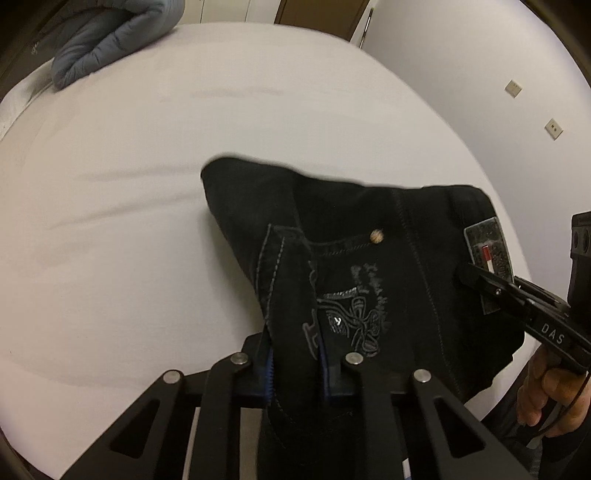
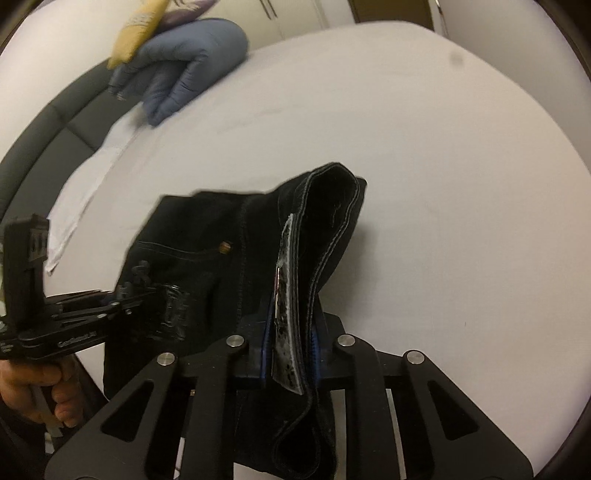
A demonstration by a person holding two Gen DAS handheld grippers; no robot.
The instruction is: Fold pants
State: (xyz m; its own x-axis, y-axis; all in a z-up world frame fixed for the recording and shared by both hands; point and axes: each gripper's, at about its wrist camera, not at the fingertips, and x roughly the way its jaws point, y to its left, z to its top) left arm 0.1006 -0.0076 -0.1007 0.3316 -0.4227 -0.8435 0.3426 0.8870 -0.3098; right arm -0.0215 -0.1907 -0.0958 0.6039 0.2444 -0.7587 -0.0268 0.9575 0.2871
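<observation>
The black jeans (image 1: 369, 240) hang bunched above the white bed (image 1: 147, 184), held at the waistband by both grippers. My left gripper (image 1: 295, 369) is shut on the waistband near the embroidered back pocket. My right gripper (image 2: 290, 354) is shut on the waistband at the grey brand patch (image 2: 282, 295). The right gripper also shows in the left wrist view (image 1: 476, 277), clamped at the patch (image 1: 487, 251). The left gripper shows in the right wrist view (image 2: 147, 291), gripping the jeans (image 2: 207, 236) at the left. The legs hang below, hidden.
A folded blue-grey quilt (image 1: 107, 40) lies at the bed's far corner; it also shows in the right wrist view (image 2: 188, 62) with a yellow item (image 2: 136, 29) on it. A dark headboard (image 2: 48, 136) runs along the left. A white wall (image 1: 480, 74) with sockets stands right.
</observation>
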